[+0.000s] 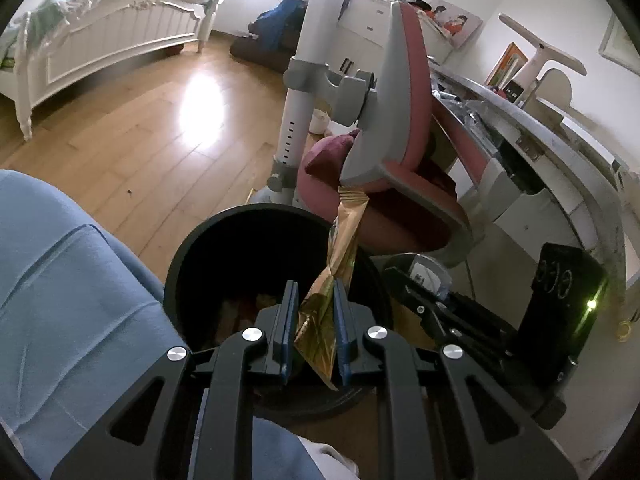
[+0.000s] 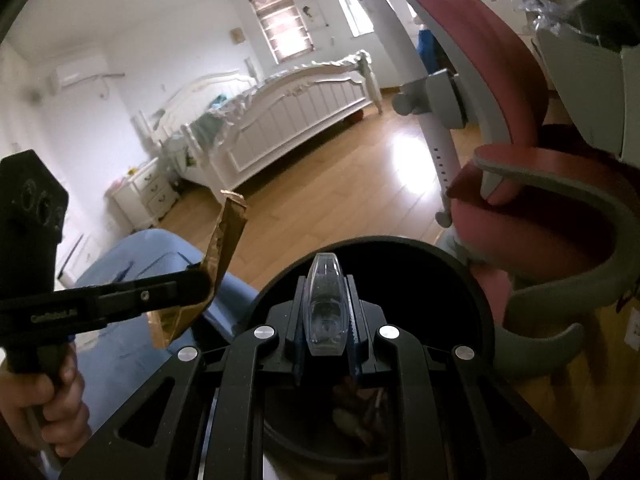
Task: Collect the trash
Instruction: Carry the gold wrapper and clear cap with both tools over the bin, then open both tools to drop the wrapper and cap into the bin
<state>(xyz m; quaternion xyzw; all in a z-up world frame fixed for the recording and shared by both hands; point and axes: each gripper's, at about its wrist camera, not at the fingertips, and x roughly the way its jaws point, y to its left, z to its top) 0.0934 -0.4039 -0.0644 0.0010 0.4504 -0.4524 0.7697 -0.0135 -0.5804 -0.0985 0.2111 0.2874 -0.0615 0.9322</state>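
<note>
Fingers of the left gripper (image 1: 315, 292) are squeezed nearly shut on a long, crinkly gold foil wrapper (image 1: 340, 256). The wrapper sticks up and out past the tips, and its bottom end hangs down between the blue pads. It is held right over the open mouth of a round black trash bin (image 1: 192, 256), near the bin's right rim.

The right gripper (image 2: 327, 280) has its fingers pressed close on a small clear plastic case (image 2: 326, 304) with a pointed top. The case stands upright between the pads, and the bin's dark opening (image 2: 448, 280) sits right behind and below it. Some trash shows at the bottom of the bin, but it is too dark to tell what it is.

From the right wrist view, the left gripper (image 2: 200, 280) comes in from the left side with the gold wrapper (image 2: 224, 236) poking up from it, and a hand (image 2: 44, 396) is wrapped around its black handle.

A blue trouser leg (image 1: 72, 280) is just beside the bin on the left. A pink and grey chair (image 1: 404, 152) stands behind the bin on the wooden floor (image 1: 160, 128). A messy tabletop (image 1: 520, 120) is off to the right. A white bed (image 2: 288, 120) stands across the room.
</note>
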